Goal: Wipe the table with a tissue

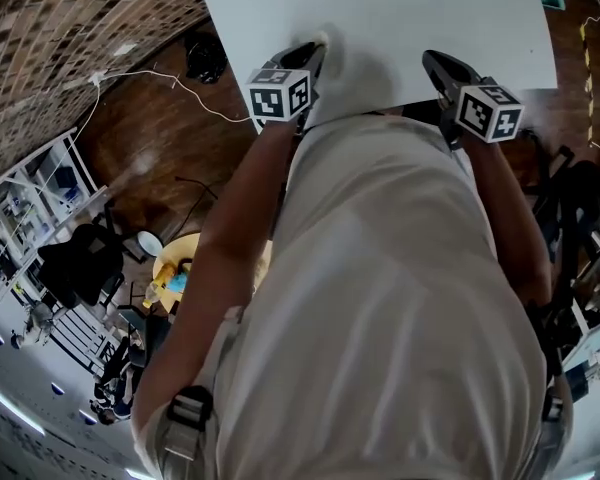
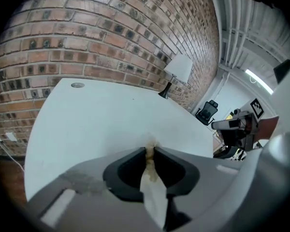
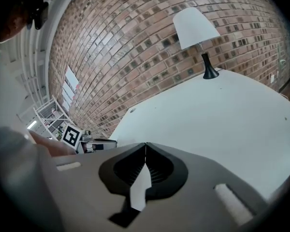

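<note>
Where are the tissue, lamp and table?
tissue (image 2: 152, 193): left gripper view, white strip pinched between the shut jaws.
lamp (image 3: 195, 27): right gripper view, middle of the white shade.
table (image 3: 222, 117): right gripper view, bare white top.

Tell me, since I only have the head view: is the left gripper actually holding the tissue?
Observer: Yes. In the left gripper view, the left gripper has its tongs shut on the tissue.
Operator: Does the tissue look clean?
Observer: No. Its tip, right at the tongs, is stained yellowish brown.
Operator: And the right gripper?
Observer: In its own view, the right gripper has its tongs closed tip to tip, and I see no tissue between them.
</note>
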`<state>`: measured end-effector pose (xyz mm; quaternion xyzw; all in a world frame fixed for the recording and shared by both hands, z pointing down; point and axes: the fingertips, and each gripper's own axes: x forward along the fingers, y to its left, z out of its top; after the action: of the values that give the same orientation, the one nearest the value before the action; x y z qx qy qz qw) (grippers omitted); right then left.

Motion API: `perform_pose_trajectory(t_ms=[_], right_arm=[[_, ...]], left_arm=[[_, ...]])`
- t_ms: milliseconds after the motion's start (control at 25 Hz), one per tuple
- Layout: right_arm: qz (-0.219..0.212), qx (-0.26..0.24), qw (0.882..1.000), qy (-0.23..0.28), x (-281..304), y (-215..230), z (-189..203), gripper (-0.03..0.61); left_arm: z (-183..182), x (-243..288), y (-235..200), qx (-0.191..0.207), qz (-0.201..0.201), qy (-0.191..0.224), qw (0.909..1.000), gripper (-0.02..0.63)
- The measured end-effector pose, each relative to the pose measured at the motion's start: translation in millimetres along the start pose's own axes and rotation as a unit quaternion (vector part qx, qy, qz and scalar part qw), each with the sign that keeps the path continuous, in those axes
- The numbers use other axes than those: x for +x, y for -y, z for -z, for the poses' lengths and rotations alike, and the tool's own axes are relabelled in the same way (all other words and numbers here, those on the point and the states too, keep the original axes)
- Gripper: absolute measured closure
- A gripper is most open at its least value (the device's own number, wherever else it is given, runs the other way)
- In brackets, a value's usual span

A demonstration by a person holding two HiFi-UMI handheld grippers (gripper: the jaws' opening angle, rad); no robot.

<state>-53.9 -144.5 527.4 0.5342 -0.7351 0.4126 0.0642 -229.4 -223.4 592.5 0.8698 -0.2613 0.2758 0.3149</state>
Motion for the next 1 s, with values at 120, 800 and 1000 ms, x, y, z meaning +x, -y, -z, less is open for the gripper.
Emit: perform_pose_trajectory(t_ms=[120, 800, 1000], right_arm=[[-0.010, 0.000, 1.000, 0.004, 1.4, 7.7, -7.5, 0.569], [-0.061, -0.041, 0.997, -0.034, -39.8, 85.0, -46.8, 0.569], [-0.059, -0.034, 0.997, -0.022, -45.0, 109.8, -64.2, 0.569]], left_arm=[[5.5, 2.4, 8.3, -0.007, -0.009, 0.001, 0.9999, 0.551], [-68.7, 65.3, 50.3, -0.086, -0.069, 0.040, 0.9931, 0.549], [-114.0, 84.5, 26.1, -0.099, -0.089, 0.056, 0.9895, 0.549]])
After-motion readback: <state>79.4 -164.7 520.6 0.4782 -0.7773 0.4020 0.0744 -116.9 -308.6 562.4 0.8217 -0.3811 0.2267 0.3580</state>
